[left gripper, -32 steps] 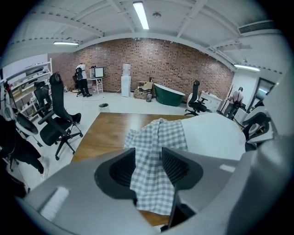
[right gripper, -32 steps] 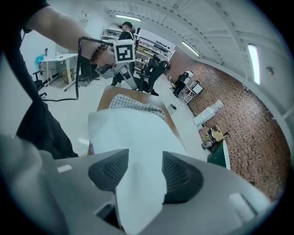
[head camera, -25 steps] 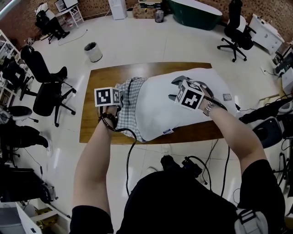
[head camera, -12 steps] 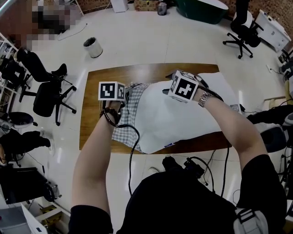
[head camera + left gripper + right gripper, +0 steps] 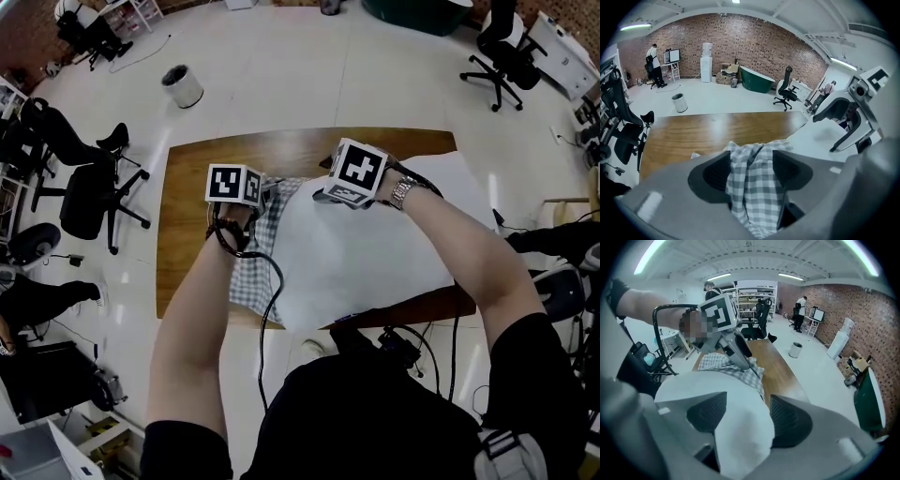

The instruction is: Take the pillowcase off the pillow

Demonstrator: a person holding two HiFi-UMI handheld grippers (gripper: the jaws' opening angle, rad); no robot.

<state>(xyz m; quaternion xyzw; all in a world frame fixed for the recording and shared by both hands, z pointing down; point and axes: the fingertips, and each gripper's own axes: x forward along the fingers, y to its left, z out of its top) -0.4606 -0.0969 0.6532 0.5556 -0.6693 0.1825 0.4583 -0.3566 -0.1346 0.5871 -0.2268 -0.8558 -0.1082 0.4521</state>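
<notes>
A white pillow (image 5: 375,244) lies on the brown wooden table (image 5: 192,216), its left end still inside a grey-and-white checked pillowcase (image 5: 246,272). My left gripper (image 5: 265,192) is at the pillowcase's far edge; in the left gripper view a bunch of checked cloth (image 5: 750,183) fills the gap between the jaws (image 5: 751,168), touching both pads while they are opening. My right gripper (image 5: 323,194) sits at the pillow's far left corner, close to the left one. A fold of white pillow (image 5: 740,437) bulges between its opening jaws (image 5: 744,420).
Black office chairs (image 5: 89,183) stand left of the table and another (image 5: 506,56) at the far right. A small waste bin (image 5: 181,86) is on the floor beyond. Black cables (image 5: 267,309) hang over the near edge. A person (image 5: 651,65) stands far off at a desk.
My right gripper has moved left along the pillow's far edge, toward the left gripper. The pillow has slid toward the near right, and more checked cloth lies bunched at its left.
</notes>
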